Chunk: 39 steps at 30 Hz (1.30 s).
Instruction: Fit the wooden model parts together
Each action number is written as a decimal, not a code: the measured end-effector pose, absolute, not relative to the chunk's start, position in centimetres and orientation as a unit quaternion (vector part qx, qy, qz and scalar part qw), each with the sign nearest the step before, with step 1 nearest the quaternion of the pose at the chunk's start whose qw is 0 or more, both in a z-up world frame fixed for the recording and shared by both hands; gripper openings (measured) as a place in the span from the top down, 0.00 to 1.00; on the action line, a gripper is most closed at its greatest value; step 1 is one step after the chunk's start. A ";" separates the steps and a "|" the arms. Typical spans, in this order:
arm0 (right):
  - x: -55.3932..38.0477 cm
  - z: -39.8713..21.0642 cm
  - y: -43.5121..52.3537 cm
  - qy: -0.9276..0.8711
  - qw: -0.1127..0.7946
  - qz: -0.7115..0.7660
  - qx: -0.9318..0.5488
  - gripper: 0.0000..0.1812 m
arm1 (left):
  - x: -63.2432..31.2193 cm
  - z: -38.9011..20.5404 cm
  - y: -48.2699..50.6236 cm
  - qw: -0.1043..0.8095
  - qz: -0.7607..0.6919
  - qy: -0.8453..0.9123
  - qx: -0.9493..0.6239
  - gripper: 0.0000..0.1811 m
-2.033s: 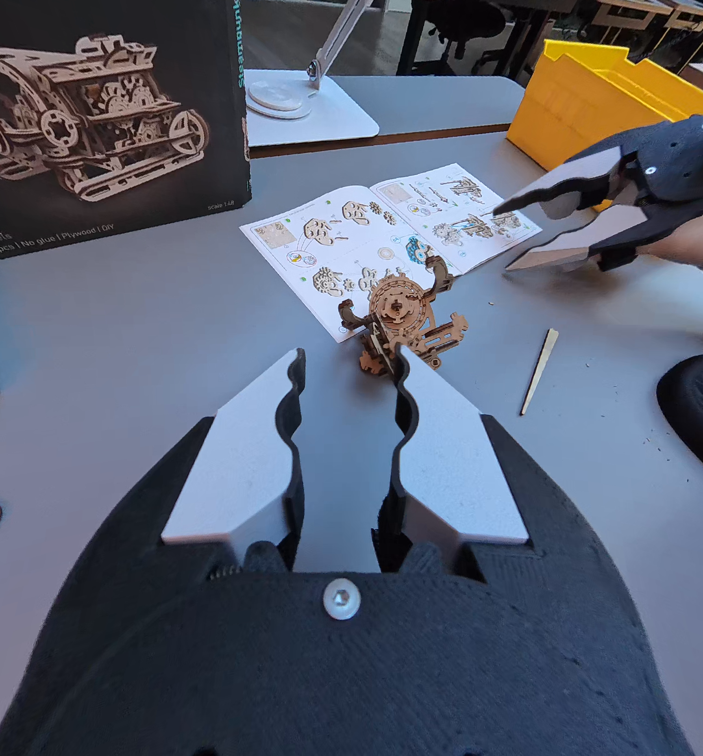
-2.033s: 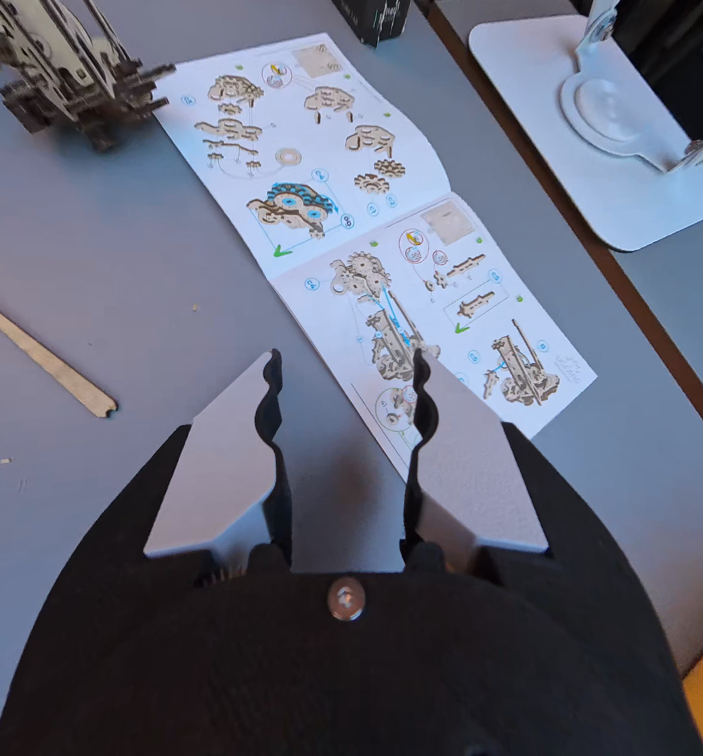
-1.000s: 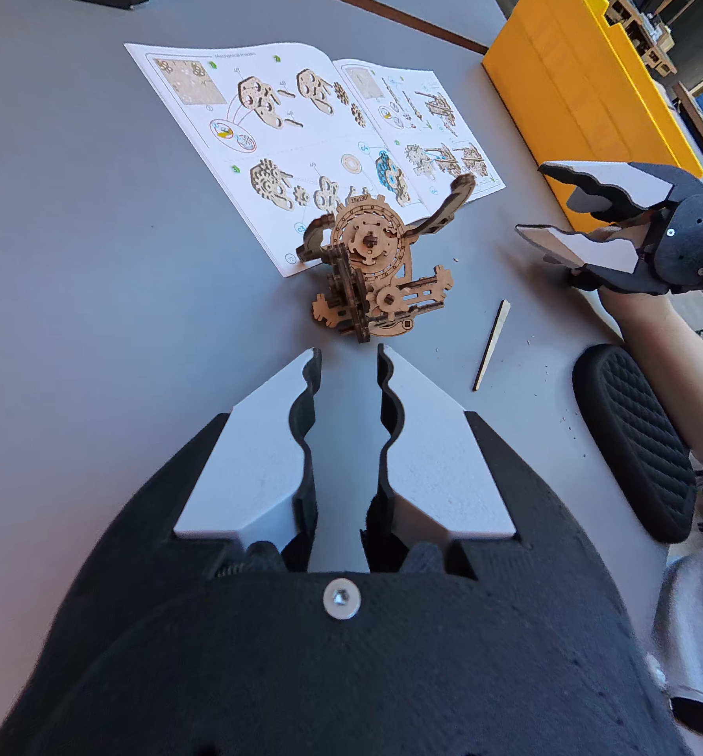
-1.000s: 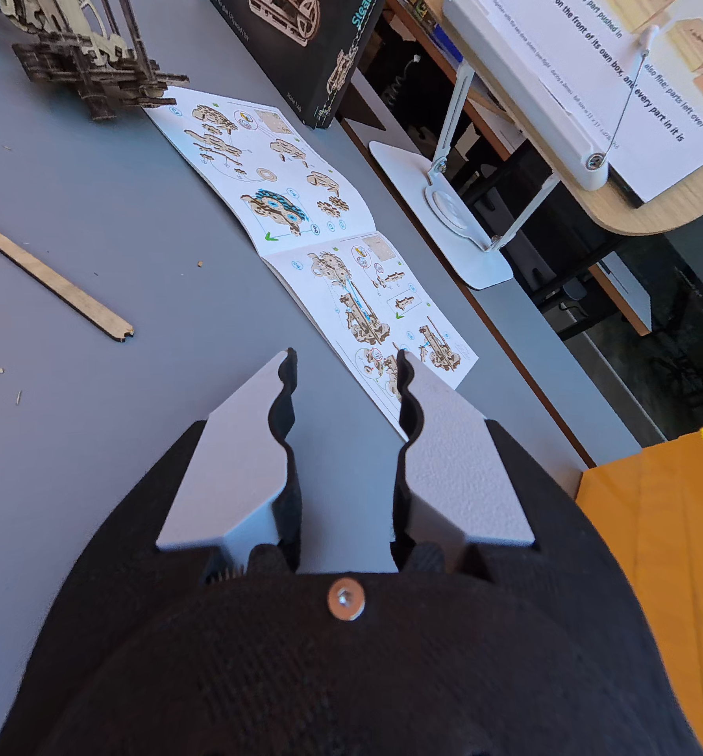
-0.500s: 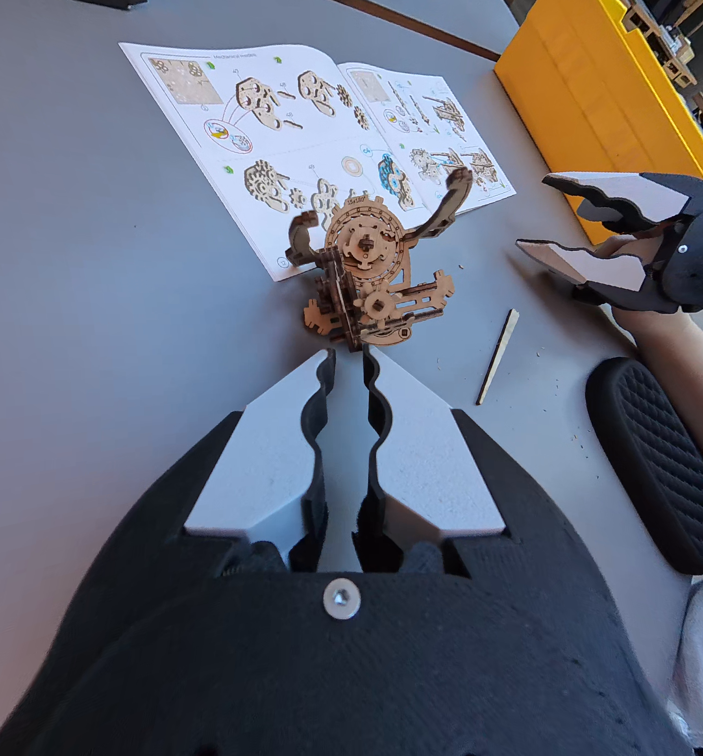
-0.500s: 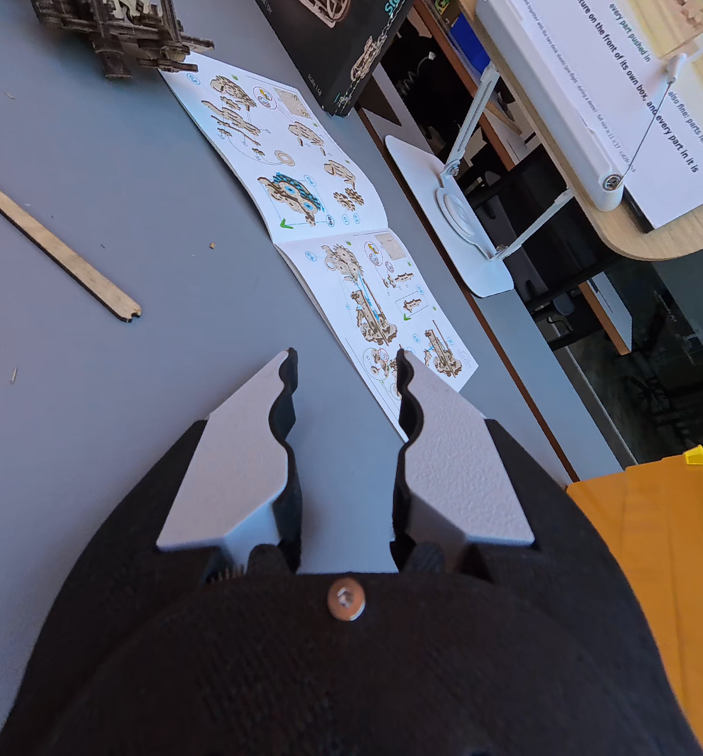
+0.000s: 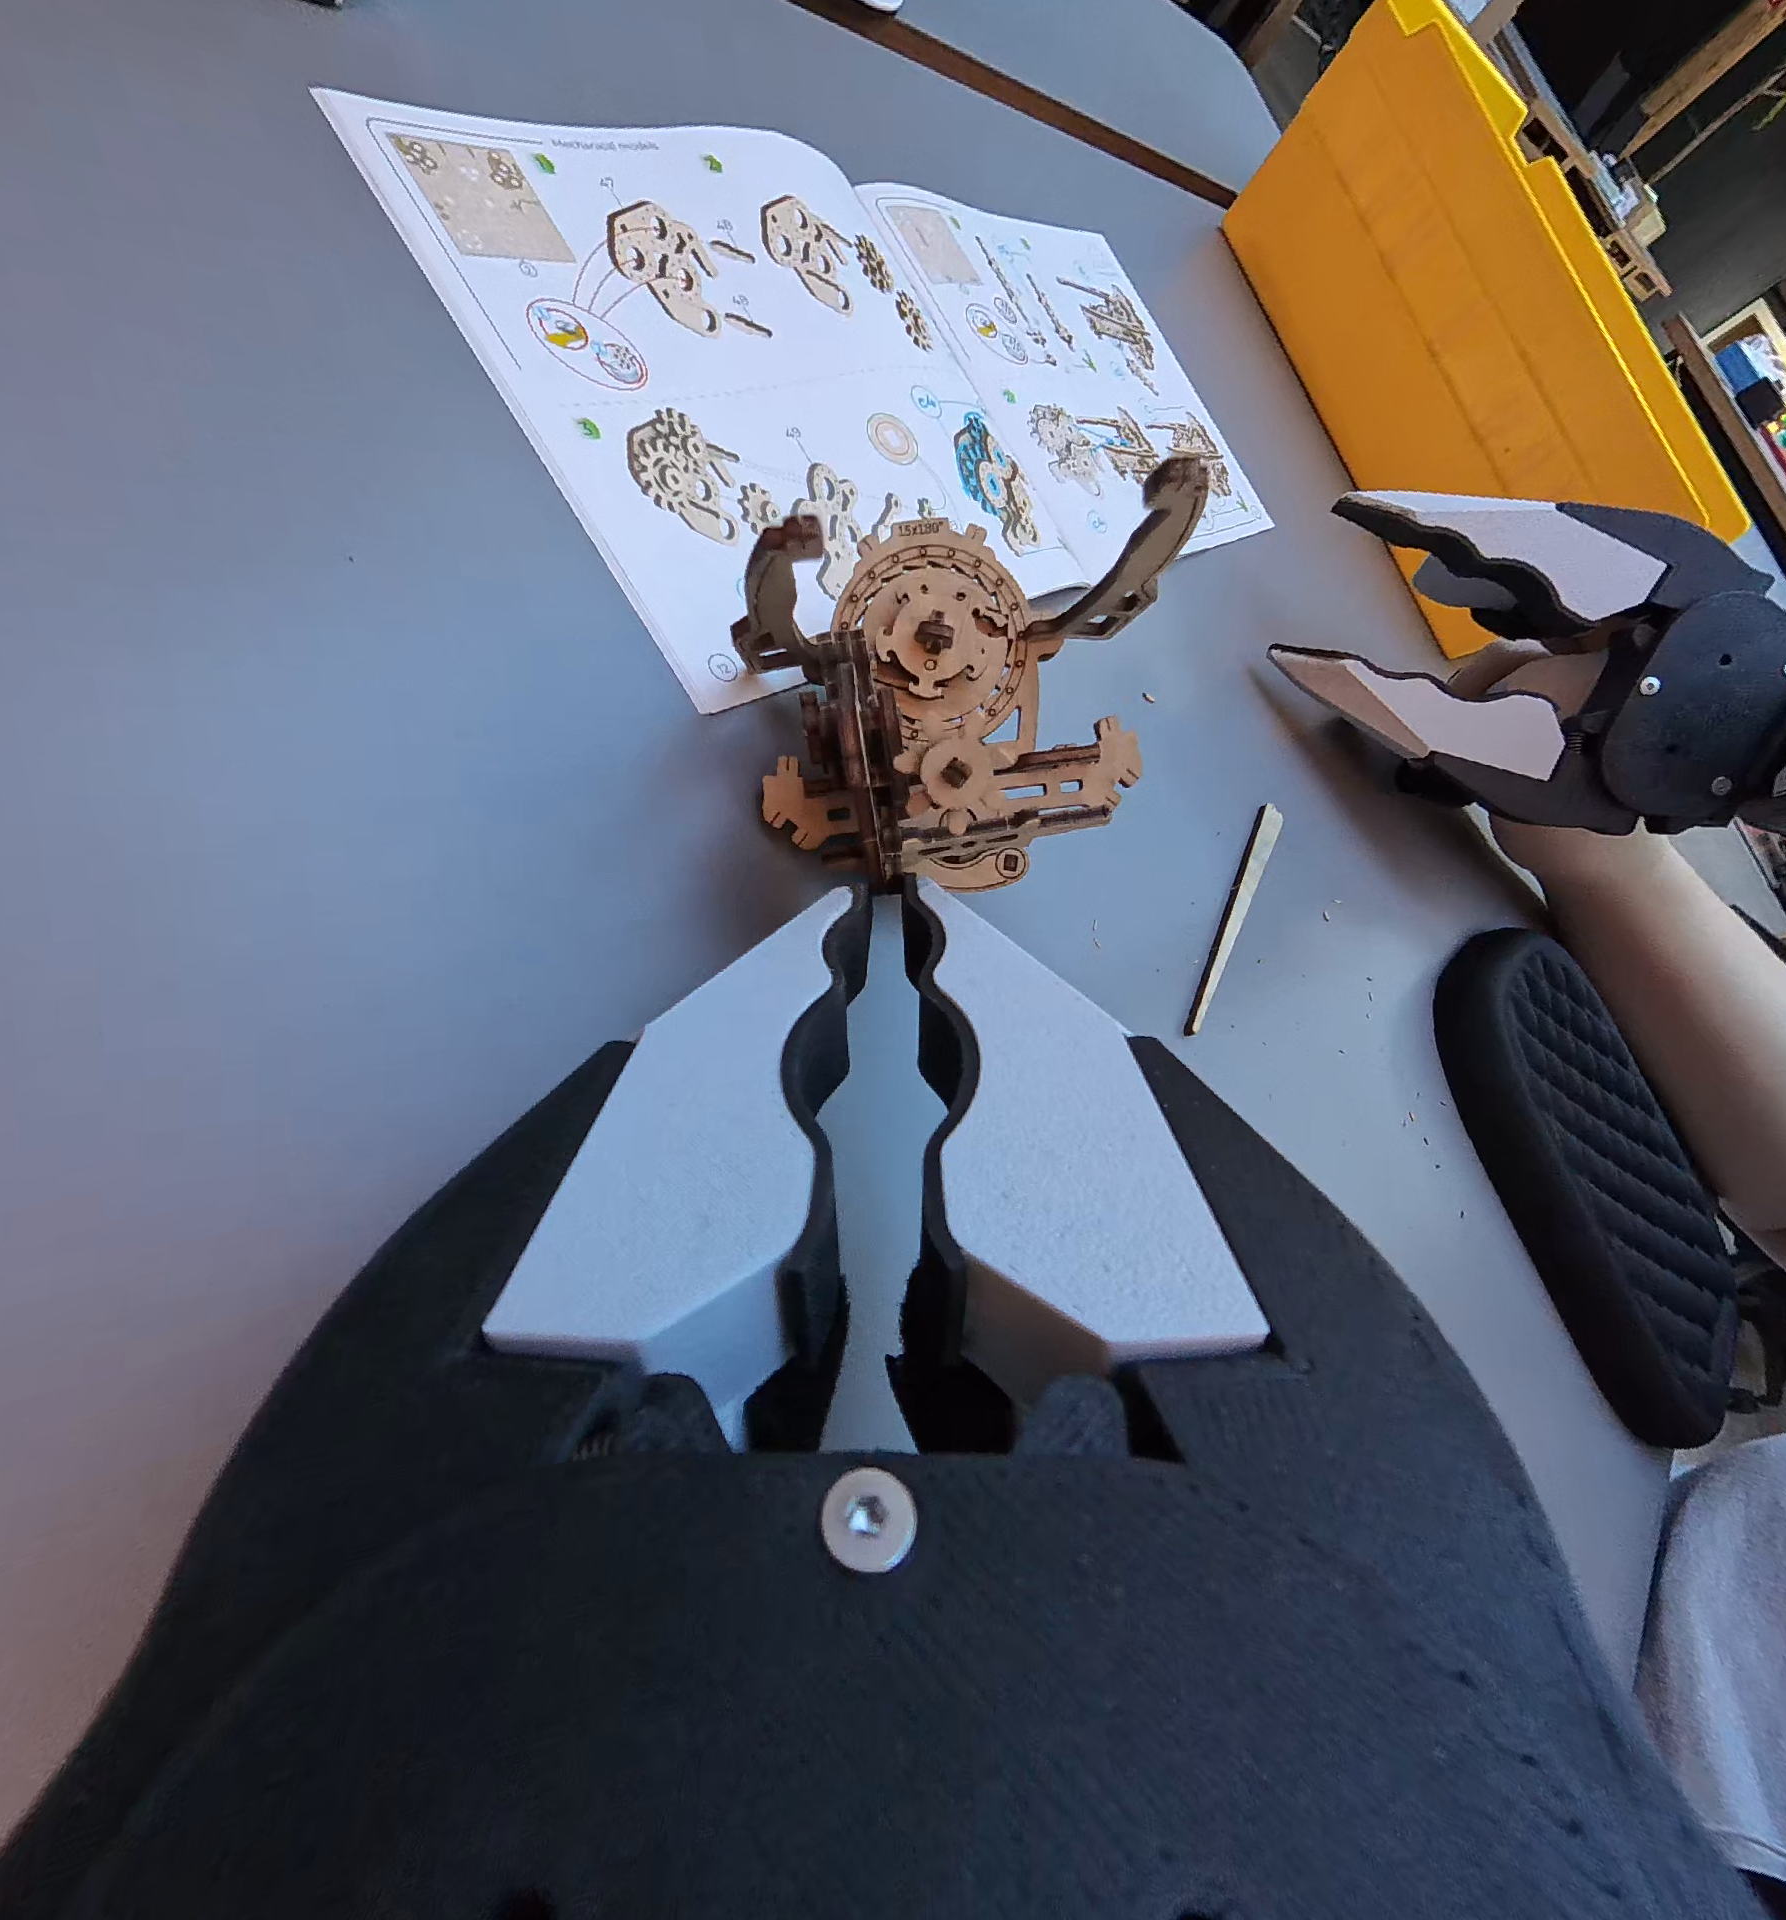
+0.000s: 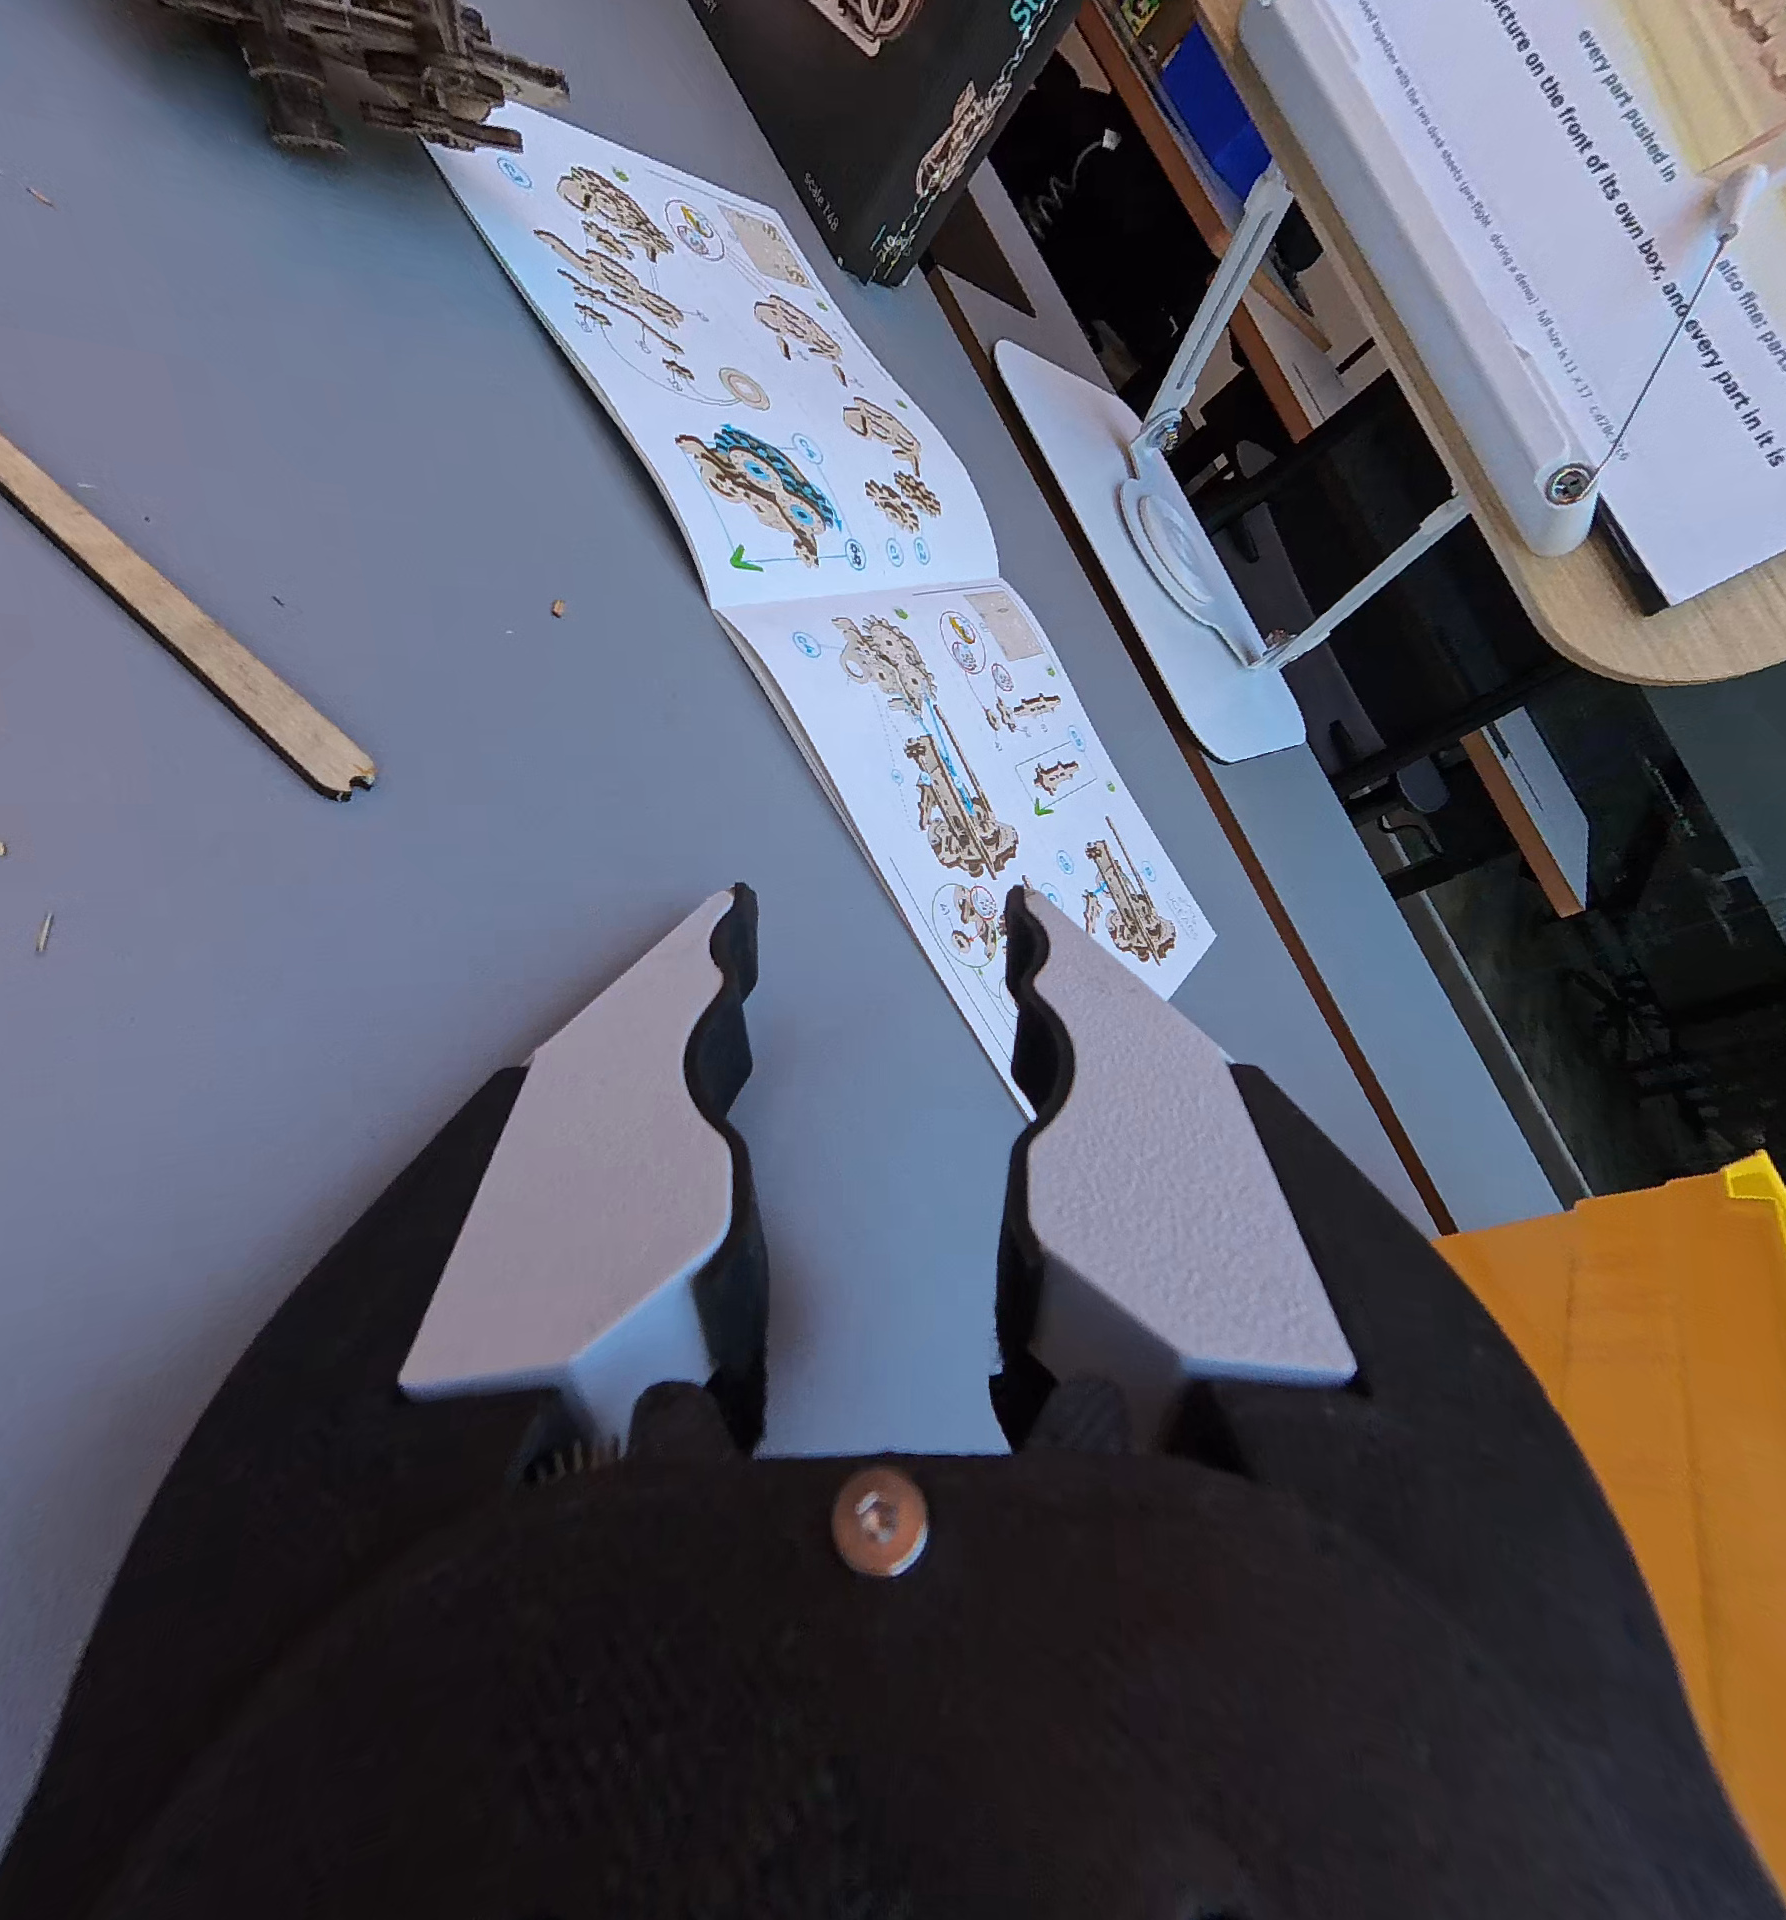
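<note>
A partly built wooden model [image 7: 930, 707] with gears and two curved arms stands on the grey table [image 7: 245, 727], at the near edge of an open instruction booklet [image 7: 660, 312]. My left gripper [image 7: 884, 899] is closed down to a narrow gap on the lower edge of the model's upright plate. My right gripper [image 8: 878, 899] is open and empty above the table beside the booklet [image 8: 764, 416]; it also shows at the right of the left wrist view [image 7: 1304, 582]. The model sits at the top left of the right wrist view [image 8: 369, 62].
A thin wooden strip [image 7: 1232, 914] lies right of the model, also in the right wrist view [image 8: 141, 592]. A yellow bin [image 7: 1440, 260] stands at the far right. A black mesh pad [image 7: 1595, 1174] lies under a person's forearm [image 7: 1720, 997]. A black box [image 8: 868, 104] and a white stand base [image 8: 1149, 551] are beyond the booklet. My right fingertips sit around 25 centimetres from my left ones.
My left gripper has moved up to the model and its fingers have closed from wide apart to a narrow gap on the plate. My right gripper has drawn back toward the yellow bin, still open.
</note>
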State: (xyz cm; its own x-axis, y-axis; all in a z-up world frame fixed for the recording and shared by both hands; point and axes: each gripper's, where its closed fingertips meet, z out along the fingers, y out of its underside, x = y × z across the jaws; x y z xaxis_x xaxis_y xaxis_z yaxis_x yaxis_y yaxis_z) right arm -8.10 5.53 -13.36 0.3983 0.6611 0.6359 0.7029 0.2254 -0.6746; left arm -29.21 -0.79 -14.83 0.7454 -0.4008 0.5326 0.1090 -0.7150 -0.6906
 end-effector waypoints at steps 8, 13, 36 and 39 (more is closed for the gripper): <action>-8.1 -13.4 5.5 -0.550 0.560 -0.020 -0.620 0.75 | -29.4 -14.8 -1.6 0.367 -0.341 0.085 -0.861 0.98; -8.2 -13.4 5.4 -0.552 0.560 -0.020 -0.618 0.75 | -29.8 -14.9 -2.9 0.368 -0.342 0.076 -0.861 0.98; -7.9 -13.4 6.4 -0.545 0.561 -0.034 -0.622 0.77 | -34.9 -11.1 -4.6 0.447 -0.304 0.063 -0.839 0.82; -7.9 -13.4 6.5 -0.545 0.561 -0.038 -0.622 0.77 | -36.7 -8.0 -4.6 0.503 -0.309 0.034 -0.806 0.82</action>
State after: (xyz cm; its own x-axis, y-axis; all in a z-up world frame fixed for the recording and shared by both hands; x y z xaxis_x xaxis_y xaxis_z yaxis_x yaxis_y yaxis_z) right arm -7.85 6.49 -13.44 0.4041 0.6345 0.6589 0.7201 0.2235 -0.6569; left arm -36.73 -4.59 -8.03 0.8066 -0.3657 0.4644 0.2561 -0.4919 -0.8321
